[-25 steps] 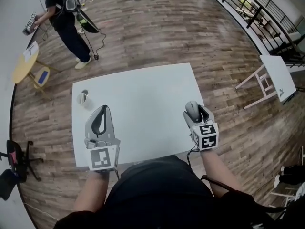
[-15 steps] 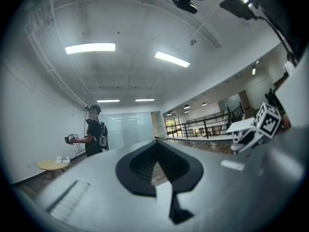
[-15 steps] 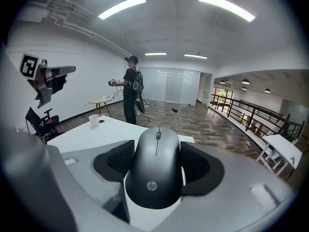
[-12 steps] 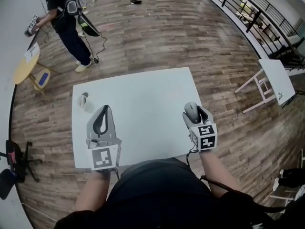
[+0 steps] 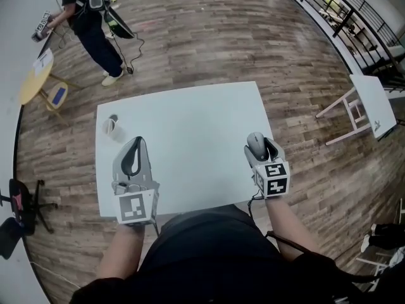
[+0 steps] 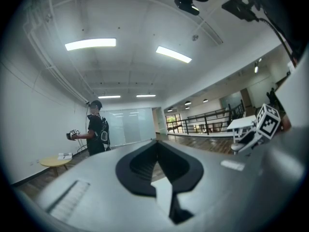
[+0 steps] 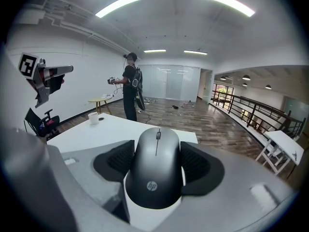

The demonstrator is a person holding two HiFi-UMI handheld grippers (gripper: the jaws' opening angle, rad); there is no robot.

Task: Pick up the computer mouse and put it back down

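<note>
A dark grey computer mouse [image 7: 157, 168] sits between the black pads of my right gripper [image 7: 157, 146], which is shut on its sides. In the head view the mouse [image 5: 255, 143] and right gripper [image 5: 262, 151] are over the right front part of the white table [image 5: 183, 132]. I cannot tell whether the mouse touches the tabletop. My left gripper [image 5: 133, 160] hovers over the table's left front part, shut with nothing in it. In its own view, the left gripper [image 6: 155, 146] has its pads meeting at the tip.
A white cup [image 5: 111, 130] stands near the table's far left corner. A person [image 5: 88, 18] stands beyond it beside a small round yellow table [image 5: 35, 81]. A white trestle table [image 5: 370, 103] is at the right and a black chair [image 5: 19, 208] at the left.
Both grippers stay where they were over the table, and the right one keeps hold of the mouse. Only the head view has shifted slightly.
</note>
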